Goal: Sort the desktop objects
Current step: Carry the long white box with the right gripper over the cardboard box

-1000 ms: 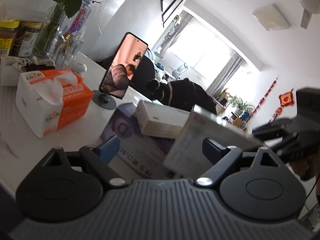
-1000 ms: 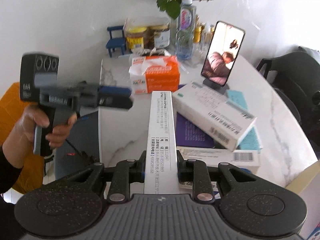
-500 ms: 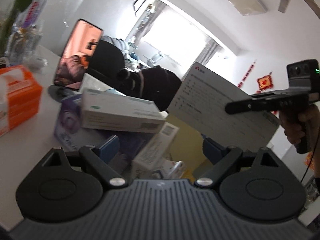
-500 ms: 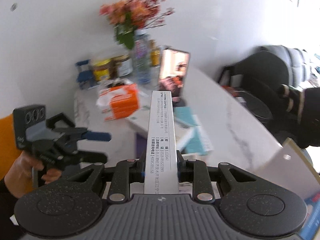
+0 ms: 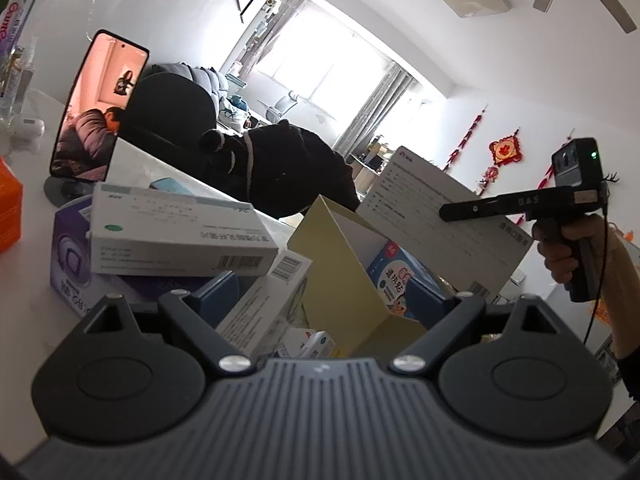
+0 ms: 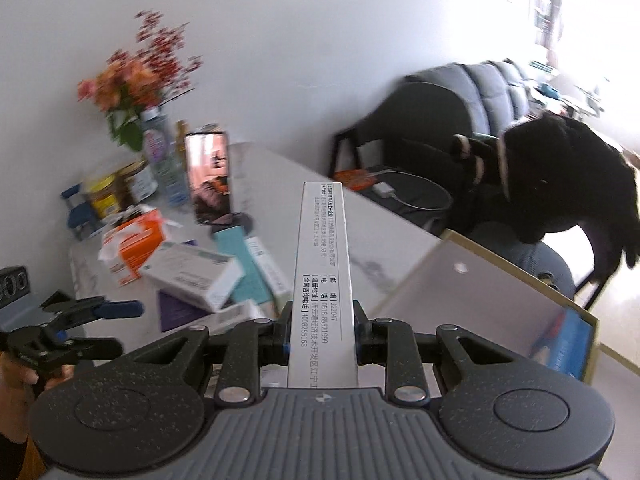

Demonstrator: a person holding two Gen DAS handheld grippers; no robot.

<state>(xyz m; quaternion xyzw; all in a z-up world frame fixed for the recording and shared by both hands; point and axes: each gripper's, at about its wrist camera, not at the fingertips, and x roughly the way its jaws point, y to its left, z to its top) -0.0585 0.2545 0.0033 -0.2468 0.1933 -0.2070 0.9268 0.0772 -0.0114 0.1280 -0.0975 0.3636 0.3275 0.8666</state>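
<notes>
Right gripper (image 6: 322, 334) clamped on the flat white box (image 6: 322, 276), long axis running straight out from the jaws, carried edge-up just above the open carton (image 5: 340, 260). Left gripper (image 5: 340, 292) spread wide, empty, nearer the carton's table side.

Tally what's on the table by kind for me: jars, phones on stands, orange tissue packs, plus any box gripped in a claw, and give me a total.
Jars: 2
Phone on stand: 1
Orange tissue pack: 1
White box gripped in the right claw: 1
Total: 5
</notes>
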